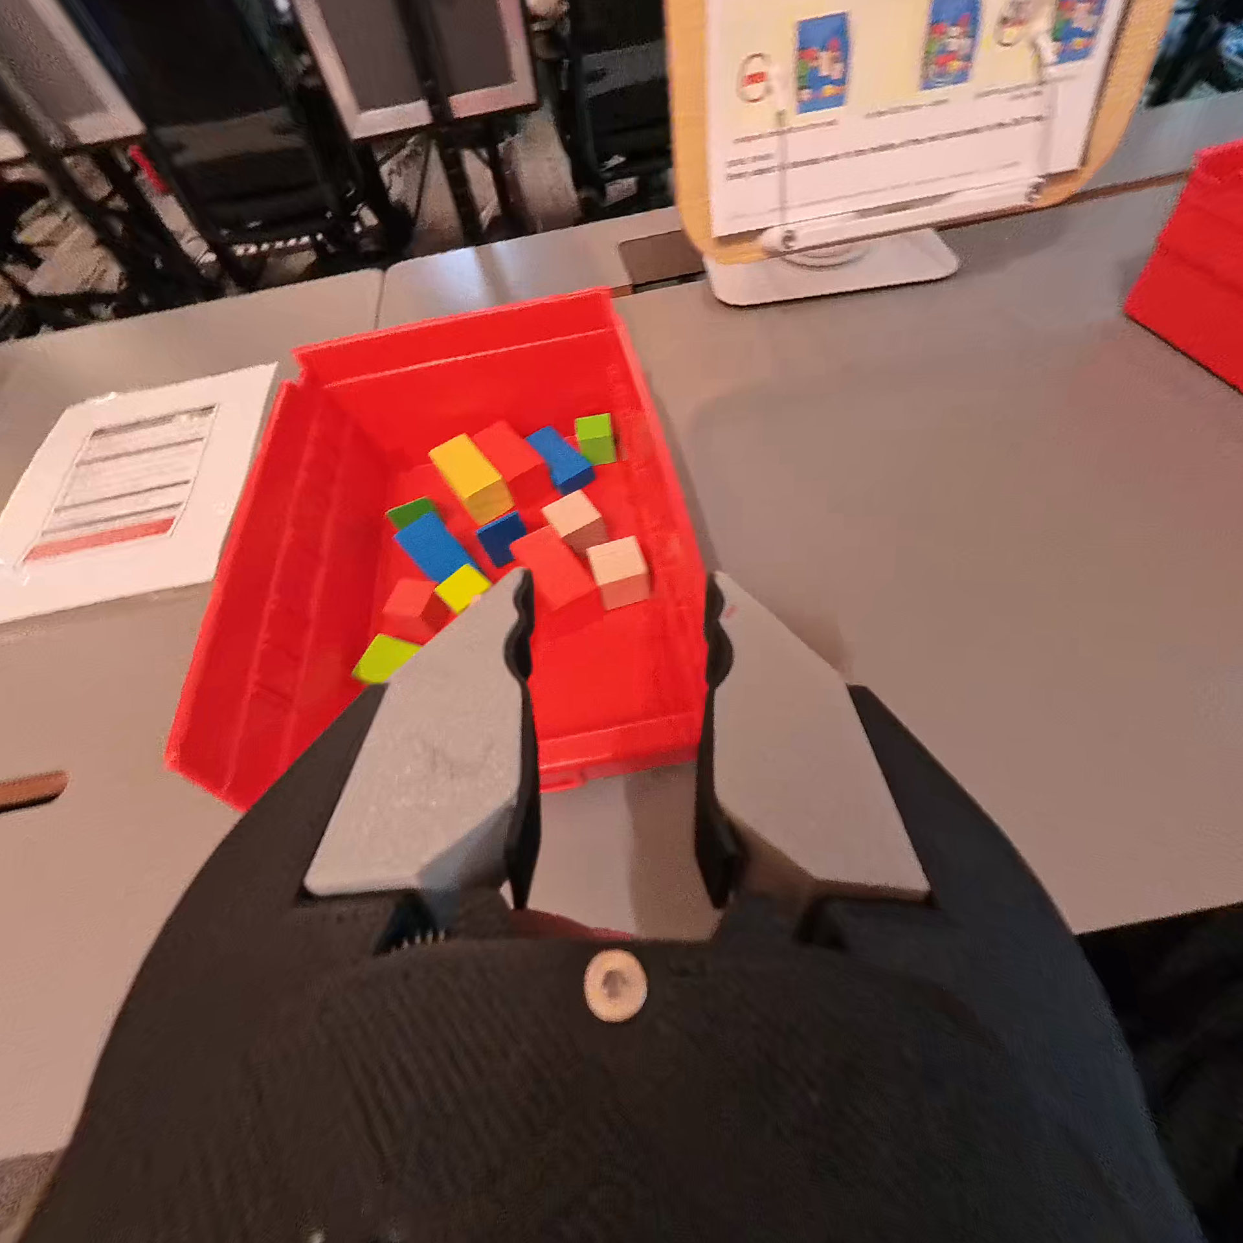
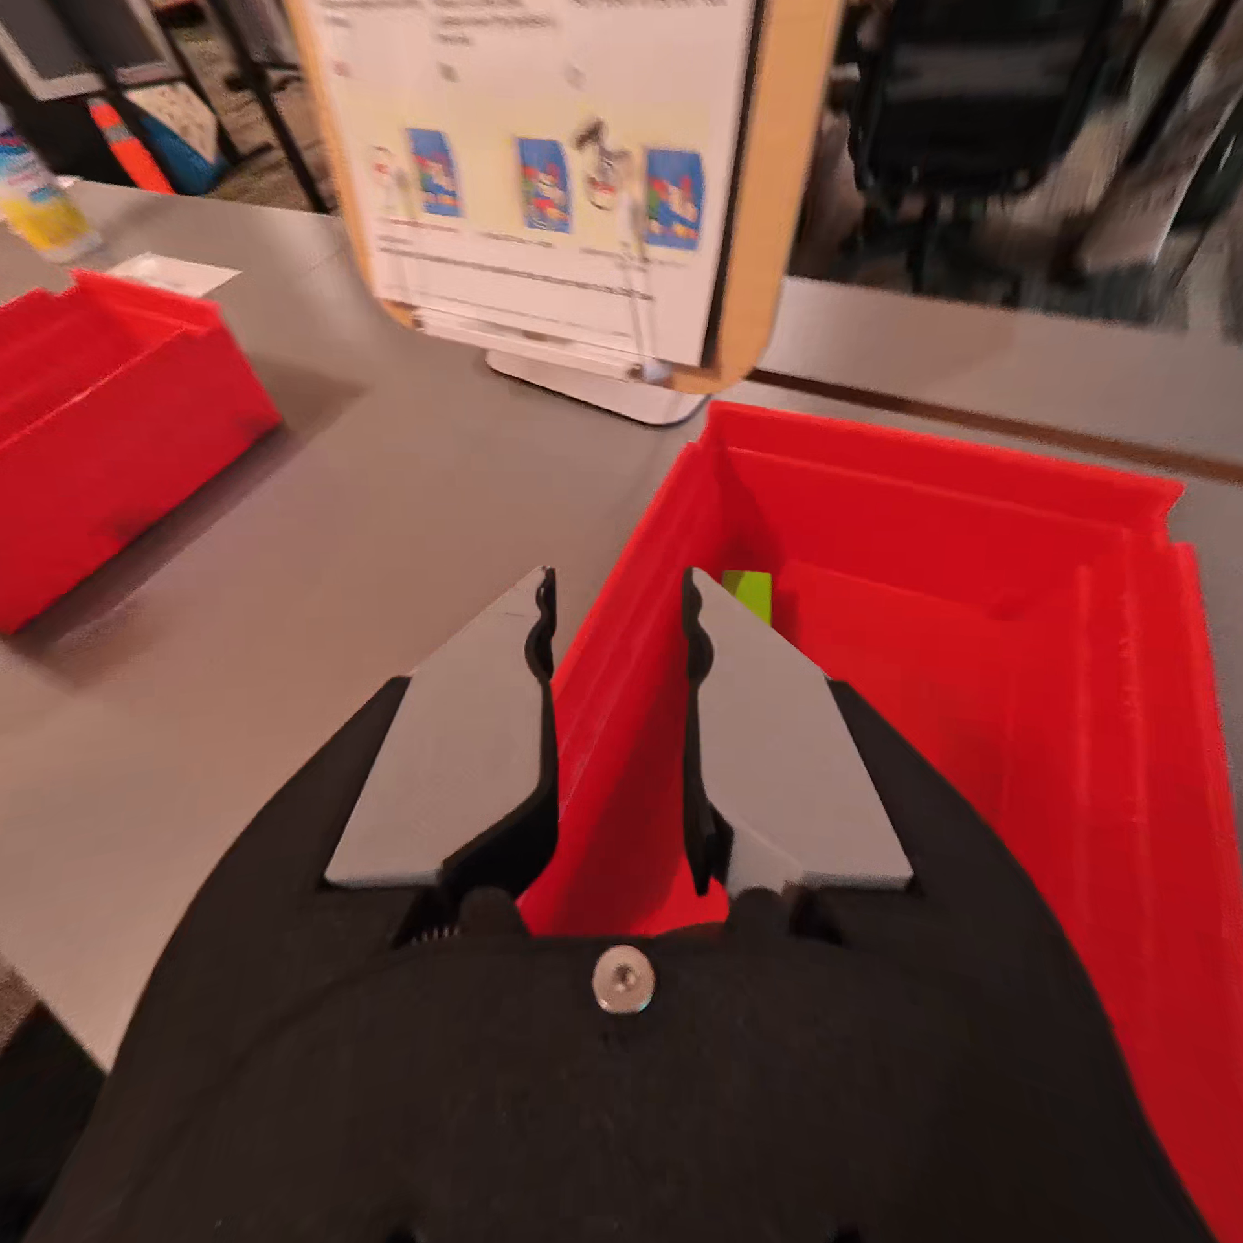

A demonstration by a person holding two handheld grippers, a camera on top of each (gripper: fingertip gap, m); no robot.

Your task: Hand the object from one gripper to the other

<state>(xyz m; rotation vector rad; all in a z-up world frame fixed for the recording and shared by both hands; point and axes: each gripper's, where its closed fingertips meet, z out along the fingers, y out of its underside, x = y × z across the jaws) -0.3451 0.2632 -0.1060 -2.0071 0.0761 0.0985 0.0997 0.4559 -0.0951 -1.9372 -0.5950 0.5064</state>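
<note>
In the left wrist view a red bin holds several coloured wooden blocks: a yellow block, a blue block, a red block, a natural wood block. My left gripper is open and empty, hovering above the near end of that bin. In the right wrist view my right gripper is open and empty above the left wall of a second red bin. A lime green block lies in that bin, partly hidden by my right finger.
A stand with a printed instruction sheet is at the back of the grey table; it also shows in the right wrist view. A white paper lies left of the first bin. The first bin shows at the left. A bottle stands far left. Tip to tip, the grippers are about 50 cm apart.
</note>
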